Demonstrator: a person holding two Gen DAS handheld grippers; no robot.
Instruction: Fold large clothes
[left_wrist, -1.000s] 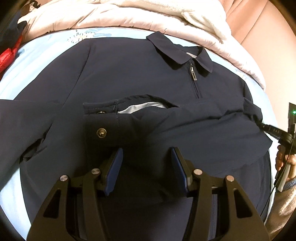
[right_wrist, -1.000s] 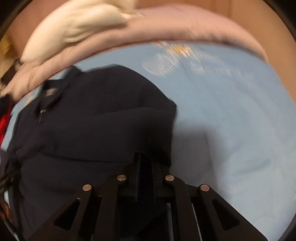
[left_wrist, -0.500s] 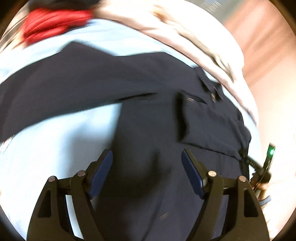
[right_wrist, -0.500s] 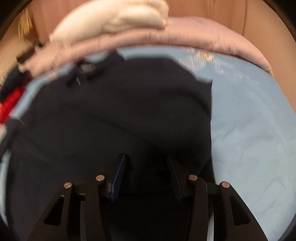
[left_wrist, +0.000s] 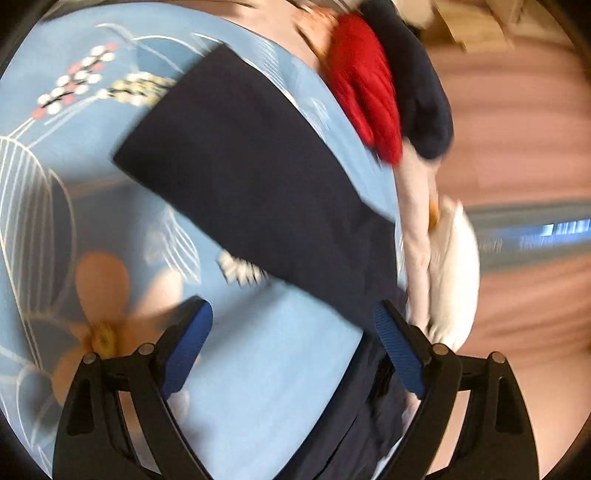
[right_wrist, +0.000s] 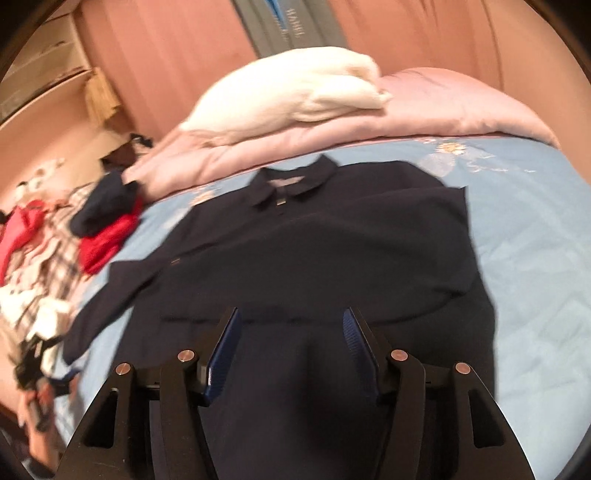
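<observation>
Left wrist view: the left gripper (left_wrist: 291, 341) hangs over the bed (left_wrist: 266, 373) with its jaws spread wide, and they have just been opening; nothing is pinched. Only pale blue sheet lies between the blue pads, though the dark cloth passes close by the right-hand one. The unfolded sleeve (left_wrist: 251, 166) of the navy jacket stretches flat across the sheet, running away from the jaws toward the bed's far edge. Past that edge sits a red garment (left_wrist: 365, 92) with another dark one against it. The picture is smeared, so finer detail is lost.

Right wrist view: the right gripper (right_wrist: 291, 350) is over the lower part of the jacket (right_wrist: 332, 251), jaws parted and just opened further, pads clear of the cloth. The jacket lies face up in the middle of the bed, collar toward the pink quilt (right_wrist: 424, 107) and white bedding (right_wrist: 295, 92) at the far edge. Its right side looks folded in over the chest, giving a straight right edge. The other sleeve trails out toward the left edge of the bed, where more clothes are heaped.

As I judge it, one sleeve is folded in; the left sleeve, then the body folds, are still to do.
</observation>
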